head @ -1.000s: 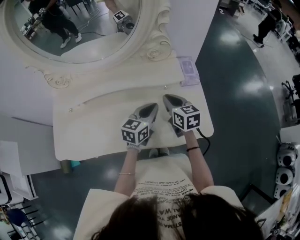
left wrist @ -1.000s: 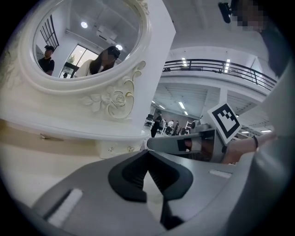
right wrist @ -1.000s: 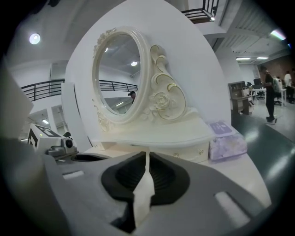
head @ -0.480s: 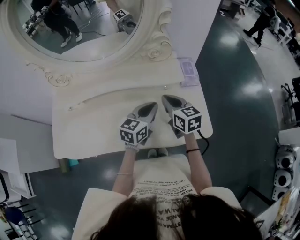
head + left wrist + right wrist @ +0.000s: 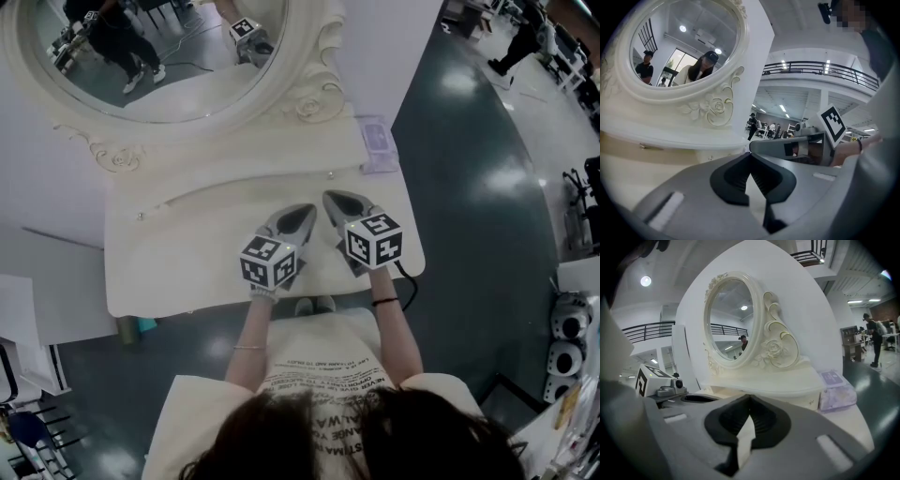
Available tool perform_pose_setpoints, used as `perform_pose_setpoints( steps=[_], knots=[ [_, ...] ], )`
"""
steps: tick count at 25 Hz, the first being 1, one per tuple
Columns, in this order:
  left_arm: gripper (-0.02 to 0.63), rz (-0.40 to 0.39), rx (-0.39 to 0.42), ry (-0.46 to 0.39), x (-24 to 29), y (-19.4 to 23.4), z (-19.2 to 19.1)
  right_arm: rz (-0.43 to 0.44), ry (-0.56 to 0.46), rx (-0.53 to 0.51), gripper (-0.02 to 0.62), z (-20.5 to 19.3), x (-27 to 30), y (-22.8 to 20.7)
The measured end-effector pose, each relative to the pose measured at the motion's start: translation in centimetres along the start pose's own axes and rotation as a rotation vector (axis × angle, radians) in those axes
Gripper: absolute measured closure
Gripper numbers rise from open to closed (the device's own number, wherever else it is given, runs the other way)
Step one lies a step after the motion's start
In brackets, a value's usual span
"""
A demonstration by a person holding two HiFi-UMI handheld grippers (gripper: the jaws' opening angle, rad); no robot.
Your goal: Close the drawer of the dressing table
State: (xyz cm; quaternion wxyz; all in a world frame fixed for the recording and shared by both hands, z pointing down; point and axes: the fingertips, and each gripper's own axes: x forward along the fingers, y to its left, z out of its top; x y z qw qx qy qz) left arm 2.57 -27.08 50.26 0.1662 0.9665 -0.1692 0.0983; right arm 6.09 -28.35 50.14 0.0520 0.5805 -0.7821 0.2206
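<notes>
The cream dressing table (image 5: 187,262) carries an oval mirror (image 5: 159,47) on a low drawer tier (image 5: 244,183) with small knobs (image 5: 330,174). The tier's front runs in one even curve, and no drawer stands out from it. Both grippers hover side by side over the tabletop, pointing at the tier. My left gripper (image 5: 305,211) (image 5: 750,154) is shut with nothing in it. My right gripper (image 5: 330,197) (image 5: 749,397) is also shut and empty, a short way in front of the tier's front (image 5: 787,397). Neither touches the furniture.
A purple tissue pack (image 5: 377,142) (image 5: 836,390) lies at the table's back right corner. White wall panels stand behind the mirror. Dark glossy floor (image 5: 469,187) spreads to the right, with people far off. The table's front edge (image 5: 234,302) is close to my body.
Both grippers keep their places over the tabletop. A person at the far right of the floor has walked on.
</notes>
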Motion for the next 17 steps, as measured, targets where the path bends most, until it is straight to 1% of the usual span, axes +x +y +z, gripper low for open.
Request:
perform_pose_setpoints(
  steps=[17],
  knots=[
    [0.604,0.002,0.005,-0.002,0.52,-0.05,0.22,0.014,-0.009,0.005,0.592,0.15,-0.16,-0.43]
  ],
)
